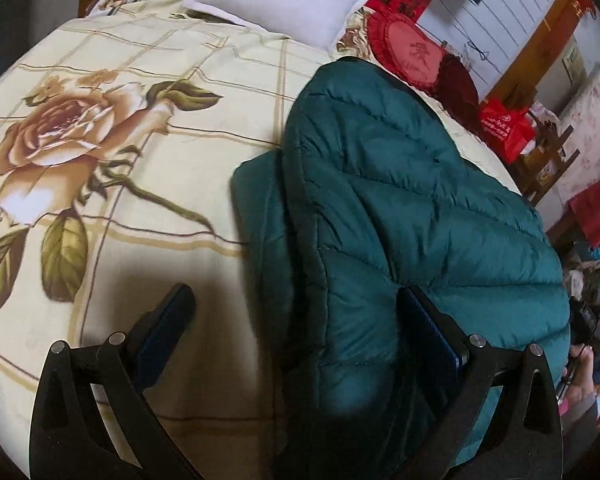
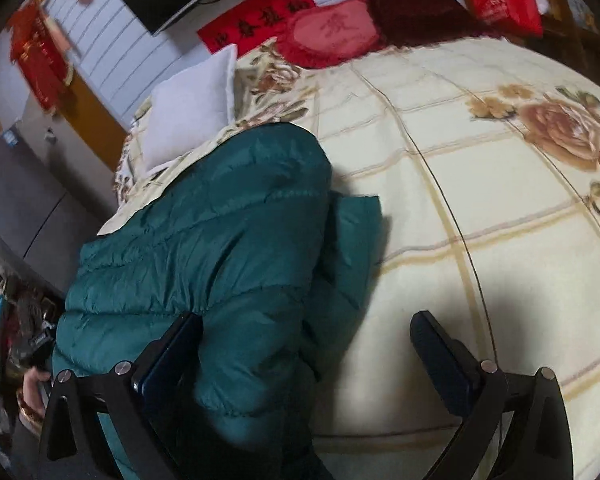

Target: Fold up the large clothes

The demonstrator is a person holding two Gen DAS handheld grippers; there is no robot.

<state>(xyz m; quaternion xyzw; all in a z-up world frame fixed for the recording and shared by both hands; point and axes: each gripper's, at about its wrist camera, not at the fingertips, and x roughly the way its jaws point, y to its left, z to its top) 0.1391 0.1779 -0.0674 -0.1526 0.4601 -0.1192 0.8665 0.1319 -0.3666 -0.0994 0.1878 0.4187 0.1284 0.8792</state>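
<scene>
Nearest in, the left gripper [image 1: 296, 312] hangs spread wide — its right finger [image 1: 424, 320] pressing into the teal down jacket [image 1: 400, 208], its left finger over bare bedspread [image 1: 172, 240]. The right gripper [image 2: 306, 334] gapes wide too, its left finger against the puffy fabric, nothing clamped. The jacket lies folded in a long bundle on the bed, one edge layer jutting out sideways. Plenty of open bedspread lies beside it. Farther back — a white pillow [image 1: 284, 0] and a red heart cushion [image 1: 412, 52].
</scene>
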